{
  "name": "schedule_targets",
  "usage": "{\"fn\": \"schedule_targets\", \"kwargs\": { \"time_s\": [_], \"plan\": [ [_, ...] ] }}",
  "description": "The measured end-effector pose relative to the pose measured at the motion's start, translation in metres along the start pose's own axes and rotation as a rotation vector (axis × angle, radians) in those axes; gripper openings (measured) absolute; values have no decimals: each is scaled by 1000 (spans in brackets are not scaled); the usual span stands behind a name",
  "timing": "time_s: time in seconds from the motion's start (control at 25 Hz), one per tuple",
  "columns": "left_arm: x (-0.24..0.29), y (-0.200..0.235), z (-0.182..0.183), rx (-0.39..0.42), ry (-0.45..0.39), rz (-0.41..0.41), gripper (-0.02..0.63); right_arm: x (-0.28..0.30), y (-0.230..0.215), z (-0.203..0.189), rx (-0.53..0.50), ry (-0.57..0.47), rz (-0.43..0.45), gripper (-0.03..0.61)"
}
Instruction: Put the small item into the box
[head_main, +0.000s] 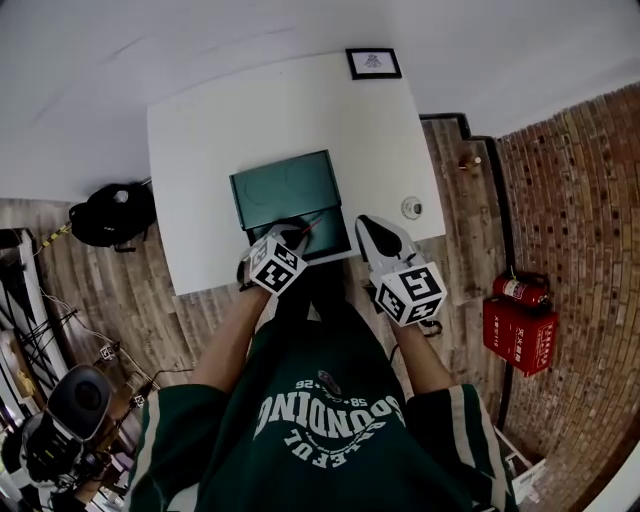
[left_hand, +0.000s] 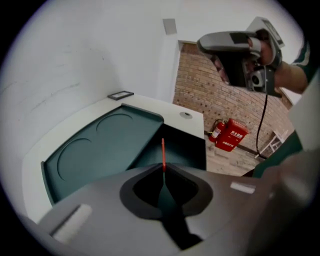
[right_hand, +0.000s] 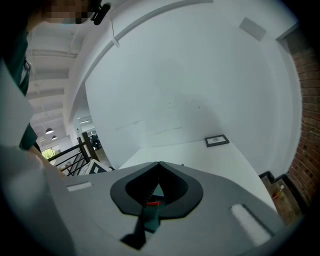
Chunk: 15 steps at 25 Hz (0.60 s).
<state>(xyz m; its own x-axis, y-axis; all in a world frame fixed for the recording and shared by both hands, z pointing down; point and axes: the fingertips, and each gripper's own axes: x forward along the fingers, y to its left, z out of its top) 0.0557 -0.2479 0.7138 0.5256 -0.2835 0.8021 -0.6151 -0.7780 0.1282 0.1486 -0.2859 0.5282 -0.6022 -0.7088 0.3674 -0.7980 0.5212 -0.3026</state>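
A dark green box (head_main: 325, 235) lies open near the white table's front edge, its lid (head_main: 285, 188) folded back; the lid (left_hand: 100, 145) shows two round recesses. My left gripper (head_main: 298, 234) is shut on a thin red stick (head_main: 313, 225), held over the box's front left part. In the left gripper view the stick (left_hand: 163, 154) pokes up from the closed jaws of the left gripper (left_hand: 163, 168) above the box's dark inside (left_hand: 182, 150). My right gripper (head_main: 364, 222) hovers by the box's right side, jaws shut and empty; in its own view the right gripper (right_hand: 159, 163) points at the wall.
A small black picture frame (head_main: 373, 63) stands at the table's far edge. A white round knob (head_main: 411, 207) sits on the table right of the box. On the wooden floor to the right are a red fire-extinguisher box (head_main: 520, 332) and a brick wall (head_main: 575, 200); a black bag (head_main: 112, 212) lies left.
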Motion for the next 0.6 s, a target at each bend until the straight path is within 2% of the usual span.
{"fn": "schedule_targets", "kwargs": {
  "time_s": [0.24,0.6],
  "plan": [
    [18,4,-15,12,88,12,64,-7,-9,-1,13,-6,-43,2],
    [29,-3,-22,47,130,-12,64,-10,-15,-1,15,-11,-64,2]
  ]
}}
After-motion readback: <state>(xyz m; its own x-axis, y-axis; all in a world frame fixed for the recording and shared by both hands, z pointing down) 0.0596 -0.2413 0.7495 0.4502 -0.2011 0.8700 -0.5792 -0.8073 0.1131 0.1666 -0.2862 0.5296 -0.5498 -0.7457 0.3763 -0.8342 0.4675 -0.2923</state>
